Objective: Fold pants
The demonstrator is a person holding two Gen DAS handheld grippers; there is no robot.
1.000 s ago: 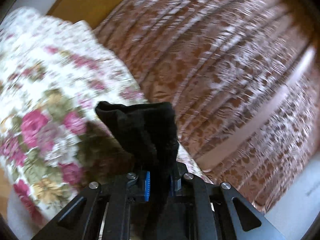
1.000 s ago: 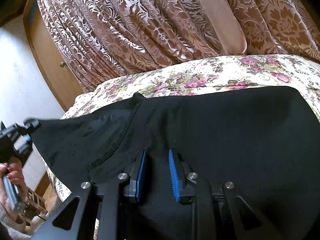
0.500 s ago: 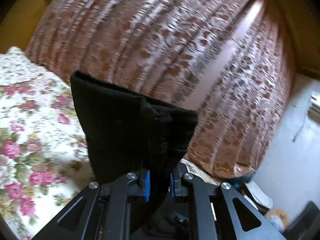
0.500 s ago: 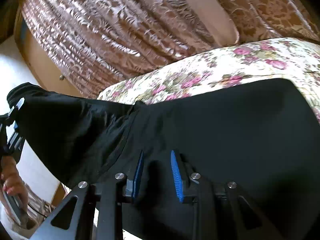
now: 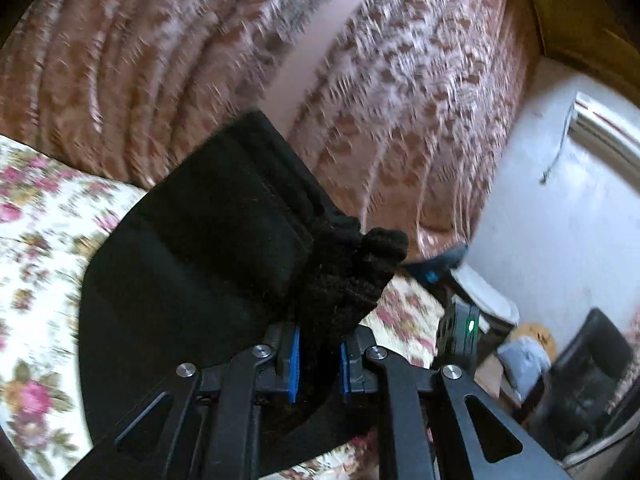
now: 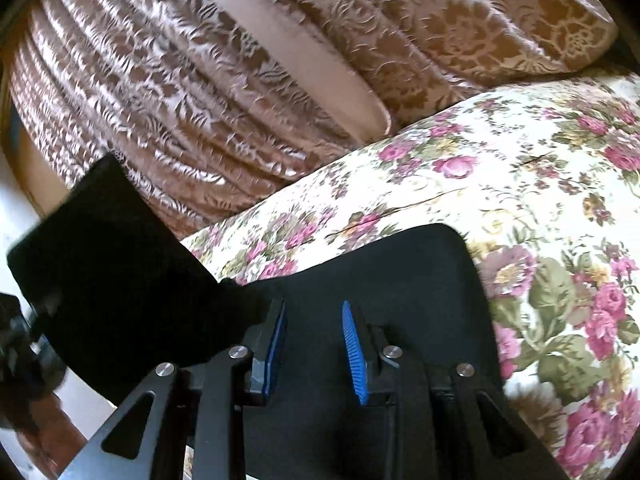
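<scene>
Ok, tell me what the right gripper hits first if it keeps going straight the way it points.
Most likely the black pants on the floral bedcover: the right gripper has open, empty jaws angled down over that cloth. Depth is unclear.

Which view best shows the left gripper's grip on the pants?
Left wrist view: the left gripper pinches a bunched edge of the black pants between its blue pads. Right wrist view shows that gripper only as a blurred shape at the left edge, grip unreadable.

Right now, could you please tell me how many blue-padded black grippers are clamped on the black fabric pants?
1. The left gripper pinches a bunched end of the black fabric pants; the right gripper stands open above them, gripping nothing.
</scene>
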